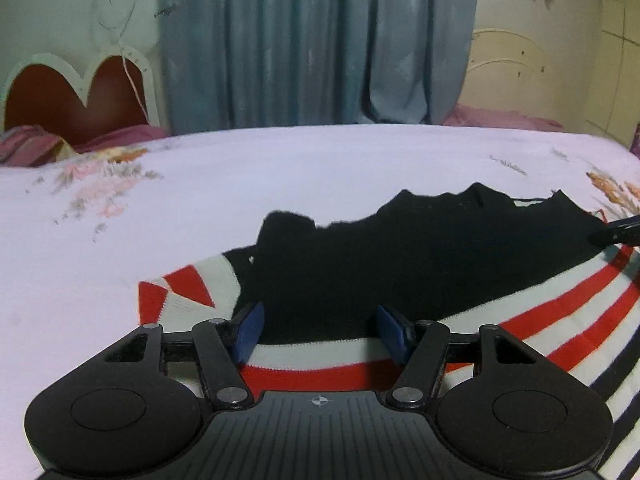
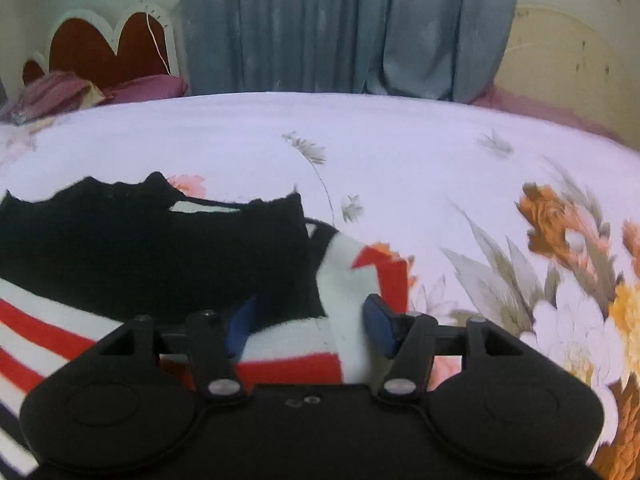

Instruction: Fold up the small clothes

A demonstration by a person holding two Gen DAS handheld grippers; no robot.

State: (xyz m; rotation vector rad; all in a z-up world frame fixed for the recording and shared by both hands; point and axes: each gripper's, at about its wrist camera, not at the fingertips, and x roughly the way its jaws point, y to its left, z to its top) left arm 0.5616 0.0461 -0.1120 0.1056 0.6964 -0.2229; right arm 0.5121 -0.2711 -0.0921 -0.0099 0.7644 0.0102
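Note:
A small knitted garment (image 1: 400, 256), black with white and red stripes, lies spread on the bed; in the right wrist view the garment (image 2: 140, 248) fills the lower left. My left gripper (image 1: 322, 330) hovers low over its near striped edge, blue pads apart and not pressing the cloth. My right gripper (image 2: 310, 326) is open over the garment's right end, where a white and red sleeve (image 2: 360, 276) sticks out. The right gripper's tip (image 1: 616, 232) shows at the far right of the left wrist view, at the garment's black edge.
The bed sheet (image 1: 280, 168) is pale lilac with flower prints, bold ones at the right (image 2: 560, 232). A heart-shaped red headboard (image 1: 80, 96) and pink pillows (image 2: 148, 86) stand at the far left. Blue curtains (image 1: 312, 40) hang behind the bed.

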